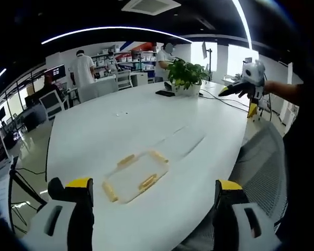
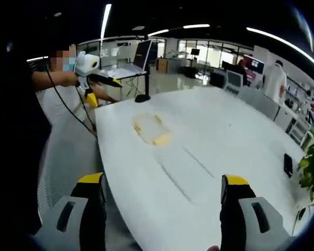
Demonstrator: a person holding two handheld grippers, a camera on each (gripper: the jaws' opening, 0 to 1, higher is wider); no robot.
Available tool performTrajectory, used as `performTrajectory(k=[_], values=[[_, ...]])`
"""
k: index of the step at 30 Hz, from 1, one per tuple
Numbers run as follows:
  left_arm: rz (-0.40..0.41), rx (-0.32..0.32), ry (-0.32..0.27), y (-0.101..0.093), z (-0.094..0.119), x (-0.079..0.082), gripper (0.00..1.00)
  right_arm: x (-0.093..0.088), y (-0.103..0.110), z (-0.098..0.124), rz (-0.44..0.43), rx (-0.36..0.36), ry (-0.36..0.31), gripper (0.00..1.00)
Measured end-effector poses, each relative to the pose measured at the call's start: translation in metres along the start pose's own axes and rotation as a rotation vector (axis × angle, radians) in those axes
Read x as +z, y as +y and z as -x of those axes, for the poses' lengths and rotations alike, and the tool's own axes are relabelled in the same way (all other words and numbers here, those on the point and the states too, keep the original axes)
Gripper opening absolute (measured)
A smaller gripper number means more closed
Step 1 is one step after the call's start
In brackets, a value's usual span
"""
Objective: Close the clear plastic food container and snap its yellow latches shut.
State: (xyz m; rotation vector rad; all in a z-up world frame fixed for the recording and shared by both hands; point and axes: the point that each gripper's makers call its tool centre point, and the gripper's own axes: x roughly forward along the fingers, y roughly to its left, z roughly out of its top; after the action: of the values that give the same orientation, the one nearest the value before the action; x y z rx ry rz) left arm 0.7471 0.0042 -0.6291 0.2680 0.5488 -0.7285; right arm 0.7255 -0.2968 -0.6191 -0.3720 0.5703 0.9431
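Clear container (image 1: 134, 176) lies flat on the white table (image 1: 146, 115), seemingly lidded but latches (image 1: 147, 182) apparently unsnapped, while both left gripper (image 1: 152, 219) and right gripper (image 2: 162, 209) hover well off, jaws spread, empty.

Clear container (image 1: 134, 177), yellow latches (image 1: 147, 182)

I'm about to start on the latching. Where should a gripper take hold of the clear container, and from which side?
The clear container lies flat and low on the white table, so its body offers little to pinch. Probably best to take a yellow latch on the near long edge, coming down from above on the table-edge side. Both grippers are open and well clear of it.
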Motion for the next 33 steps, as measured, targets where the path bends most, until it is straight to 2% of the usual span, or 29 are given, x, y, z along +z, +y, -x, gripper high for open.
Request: performTrajectory(k=[19,33], values=[[-0.056,-0.038,0.068,0.024,-0.010,-0.014,0.89,0.023,0.001,-0.043,0.100,0.124,0.039,0.87],[-0.097,-0.077,0.142,0.039,-0.020,-0.036,0.85,0.031,0.004,-0.079,0.179,0.198,0.090,0.86]])
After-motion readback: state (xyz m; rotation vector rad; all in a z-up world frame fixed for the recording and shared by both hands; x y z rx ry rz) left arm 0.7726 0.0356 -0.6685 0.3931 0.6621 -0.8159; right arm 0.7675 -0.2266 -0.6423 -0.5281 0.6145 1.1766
